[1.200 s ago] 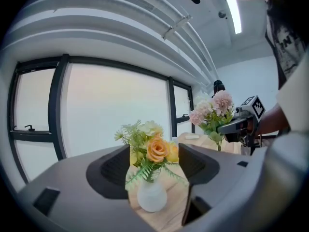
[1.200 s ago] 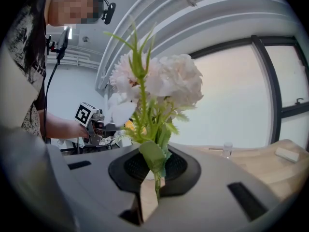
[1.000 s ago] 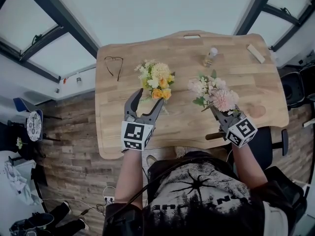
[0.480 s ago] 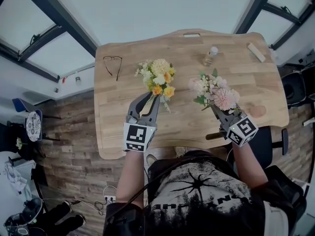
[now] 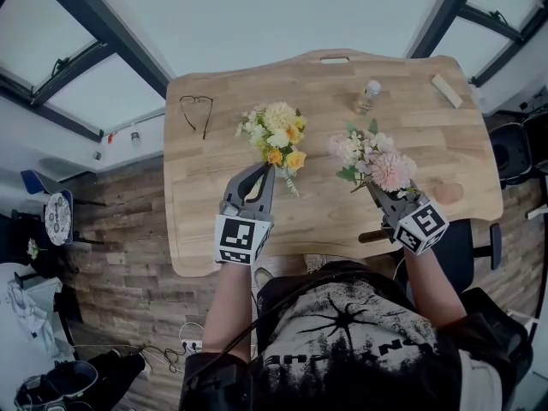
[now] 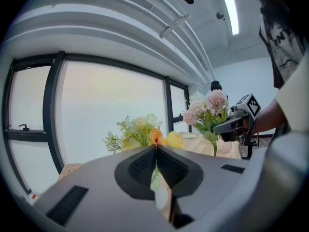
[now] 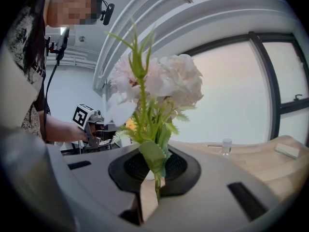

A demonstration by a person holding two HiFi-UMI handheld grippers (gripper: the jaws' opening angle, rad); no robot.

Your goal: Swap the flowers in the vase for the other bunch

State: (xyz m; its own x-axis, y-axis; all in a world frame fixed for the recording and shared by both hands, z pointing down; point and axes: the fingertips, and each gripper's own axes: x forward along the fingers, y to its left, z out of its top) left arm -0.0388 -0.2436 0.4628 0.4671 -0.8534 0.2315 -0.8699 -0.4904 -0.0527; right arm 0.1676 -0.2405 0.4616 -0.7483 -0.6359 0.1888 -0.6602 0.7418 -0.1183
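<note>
Under and ahead of both tongs, a light wooden desk [image 5: 428, 144] with rounded corners. Gripped in the person's hands at the near edge, two grey tools, each with a square-marker cube.

Left tongs [image 5: 264, 169]: just been closing, now pinched tight on the thin green stems of a yellow, orange and white flower bunch [image 5: 276, 135]. Blooms fanned out just past the tips; stems seen squeezed between the dark pads in the left gripper view [image 6: 155, 148].

Right tongs [image 5: 373, 188]: narrow, clamped on the stems and one broad leaf of a pink and white flower bunch [image 5: 372, 163]. Heads standing up just beyond the tips, filling the right gripper view [image 7: 154, 159]. Both bunches side by side, apart.

Well beyond the left tongs and off to their left, thin-framed eyeglasses [image 5: 199, 112] flat on the desk. Far beyond the right tongs, near the far right corner, a pale rectangular block [image 5: 444, 92]. Beyond the pink bunch, straight ahead of the right tongs, a small clear bottle [image 5: 366, 98] with a white cap, upright.
</note>
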